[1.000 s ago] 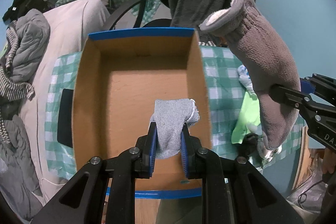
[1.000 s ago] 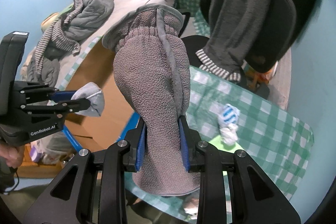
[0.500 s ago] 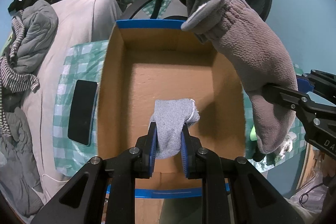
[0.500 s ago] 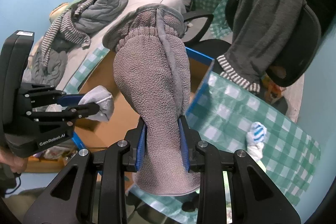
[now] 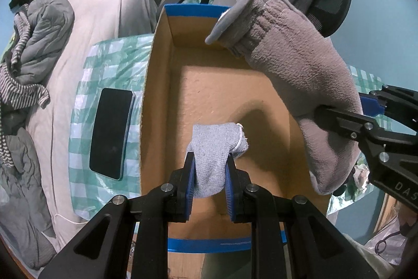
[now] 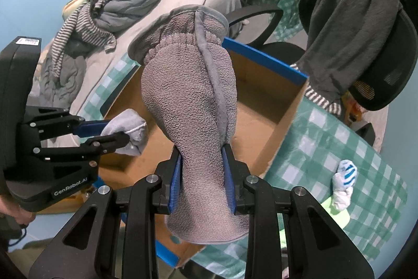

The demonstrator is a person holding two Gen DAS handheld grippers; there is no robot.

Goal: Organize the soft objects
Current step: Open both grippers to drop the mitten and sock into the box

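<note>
Two hand-held tools hang over an open cardboard box [image 5: 224, 85] with blue-taped edges, which sits on a surface covered in a green-and-white checked cloth [image 6: 337, 148].

The left tool [image 5: 210, 174] points straight down into the box. Its blue-padded jaws are narrowed onto a small light grey sock [image 5: 215, 148], gripping it across the middle so the folded top bulges out above the pads. The sock hangs above the bare box floor, near the front wall.

The right tool [image 6: 202, 175] is tilted steeply downward. Its jaws are clenched on a thick grey-brown fleece sock [image 6: 188, 106], pinching it low down, with the toe end spilling below the pads and the elasticated cuff standing up above. This sock is in the air over the right-hand side of the box.

Both socks look light, limp and easily squashed; they should flop wherever they are let go, not slip or break. A pinch across the middle, as here, seems the safest hold, since a grip near one end would likely let the rest swing.

A white-and-blue balled sock [image 6: 344, 184] lies on the cloth to the right of the box, apart from it. A black phone [image 5: 111, 132] lies on the cloth left of the box.
</note>
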